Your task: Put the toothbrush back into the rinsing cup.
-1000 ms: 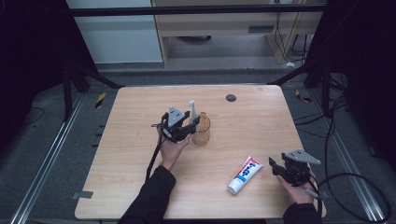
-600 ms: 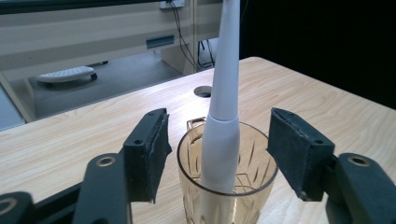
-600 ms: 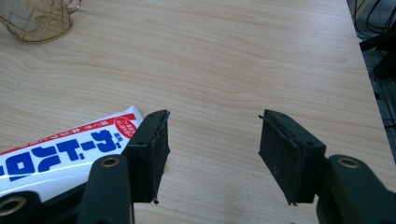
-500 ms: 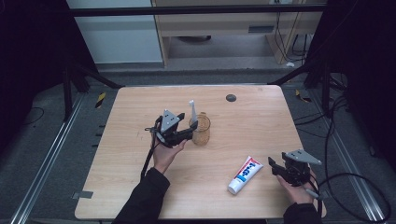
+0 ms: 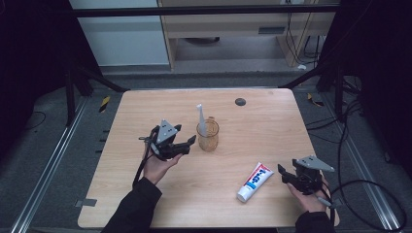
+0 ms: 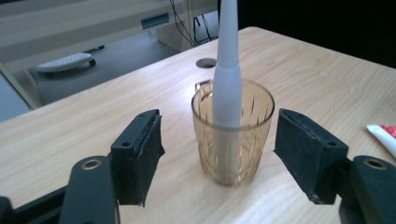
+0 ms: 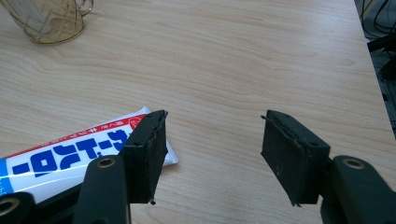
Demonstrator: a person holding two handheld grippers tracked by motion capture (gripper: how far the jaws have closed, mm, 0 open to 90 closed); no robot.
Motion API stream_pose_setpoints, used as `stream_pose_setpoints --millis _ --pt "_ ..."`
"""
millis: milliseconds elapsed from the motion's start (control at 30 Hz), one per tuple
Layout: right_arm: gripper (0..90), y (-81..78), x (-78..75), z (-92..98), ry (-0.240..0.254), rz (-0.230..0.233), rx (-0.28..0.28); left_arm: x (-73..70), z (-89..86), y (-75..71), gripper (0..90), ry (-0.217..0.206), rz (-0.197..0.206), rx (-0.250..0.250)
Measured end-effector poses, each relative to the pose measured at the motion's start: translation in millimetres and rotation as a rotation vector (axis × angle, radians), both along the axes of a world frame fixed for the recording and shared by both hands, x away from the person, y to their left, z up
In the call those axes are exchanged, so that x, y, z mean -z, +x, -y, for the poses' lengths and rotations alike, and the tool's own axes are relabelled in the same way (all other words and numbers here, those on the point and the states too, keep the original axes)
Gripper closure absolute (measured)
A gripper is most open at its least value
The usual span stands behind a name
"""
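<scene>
An amber glass cup stands mid-table with a white toothbrush upright in it. My left gripper sits just left of the cup, open. Its jaws have just been opening. In the left gripper view the cup and toothbrush stand just ahead of the gap of that gripper, and neither pad touches them. A white, red and blue toothpaste tube lies near the front right. My right gripper is beside it, open. Its jaws have just been opening, with nothing between them. The tube lies past its left jaw.
A small dark round disc lies near the far edge of the wooden table. Black cables trail on the floor at the right. The cup shows at the top left of the right gripper view.
My left gripper has drawn back leftward from the cup and its jaws have spread wider. The cup and toothbrush stay put. The right hand has kept still.
</scene>
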State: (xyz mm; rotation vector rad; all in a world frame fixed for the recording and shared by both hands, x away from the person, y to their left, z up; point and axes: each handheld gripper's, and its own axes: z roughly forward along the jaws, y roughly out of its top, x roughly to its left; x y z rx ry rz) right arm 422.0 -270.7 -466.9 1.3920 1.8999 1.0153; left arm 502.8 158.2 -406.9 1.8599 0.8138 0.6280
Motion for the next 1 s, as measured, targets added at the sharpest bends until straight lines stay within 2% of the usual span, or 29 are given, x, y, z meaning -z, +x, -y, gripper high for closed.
stream_pose_setpoints --millis 200,433,533,667,767,1000 --pt "40.8 -1.7 -2.4 -2.8 0.0 0.0 -0.009 7.6 -22.3 -15.8 31.4 0.016 -0.029 -0.018" --pt "43.5 -5.8 -4.7 -4.9 0.008 -0.007 -0.036 21.9 -54.3 -36.3 33.0 0.031 -0.069 -0.075" --pt "45.3 -7.5 -5.8 -7.4 0.021 -0.023 -0.052 29.1 -66.1 -42.5 34.7 0.047 -0.084 -0.106" --pt "47.7 -8.4 -6.0 -9.3 0.014 -0.029 -0.065 36.9 -77.9 -50.0 35.9 0.061 -0.112 -0.137" --pt "49.3 -9.7 -6.0 -10.9 0.017 -0.043 -0.067 41.8 -88.3 -56.4 36.1 0.073 -0.146 -0.153" --pt "56.5 -10.2 -4.0 -15.7 0.009 -0.072 -0.085 51.8 -108.1 -69.4 39.7 0.096 -0.168 -0.198"
